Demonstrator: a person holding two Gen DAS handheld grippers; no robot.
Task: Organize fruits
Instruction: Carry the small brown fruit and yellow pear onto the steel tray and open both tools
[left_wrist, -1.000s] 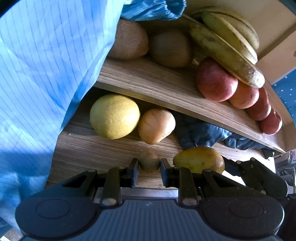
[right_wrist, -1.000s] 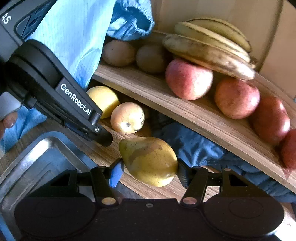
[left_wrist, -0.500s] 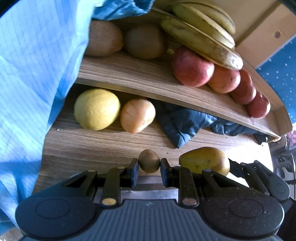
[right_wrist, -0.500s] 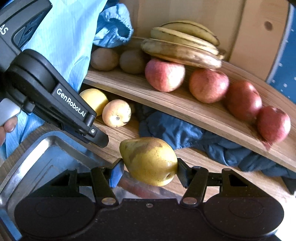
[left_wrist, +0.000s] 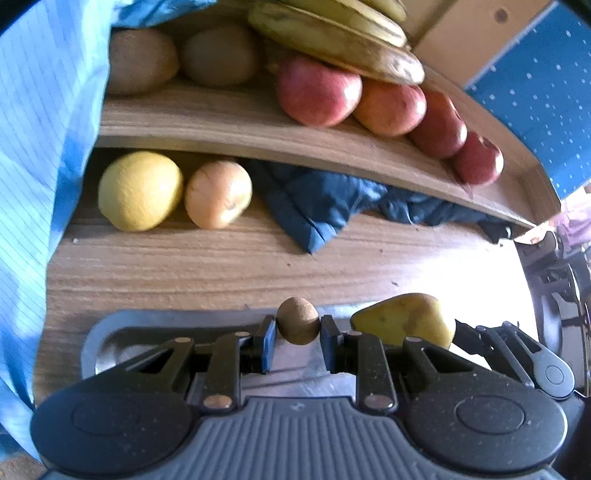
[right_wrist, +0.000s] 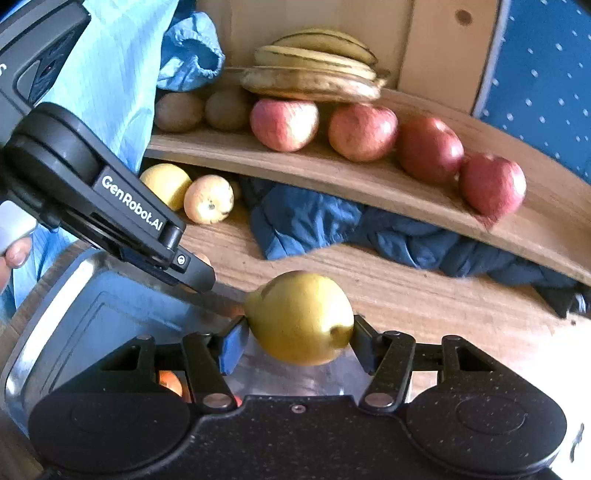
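A wood-grain desk (left_wrist: 207, 266) carries a curved wooden shelf (right_wrist: 332, 173); below the shelf lies a blue cloth (right_wrist: 314, 218), behind it a dotted blue wall (right_wrist: 546, 74). In front of the shelf, above a metal tray (right_wrist: 59, 295), the left gripper (left_wrist: 297, 334) fingers clench a kiwi (left_wrist: 297, 320), and the right gripper (right_wrist: 299, 341) fingers clamp a pear (right_wrist: 301, 317).

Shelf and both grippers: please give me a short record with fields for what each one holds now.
left gripper: jaws shut on kiwi
right gripper: jaws shut on pear
upper shelf: bananas, four apples, two kiwis
under shelf: lemon, orange fruit, blue cloth
below grippers: metal tray
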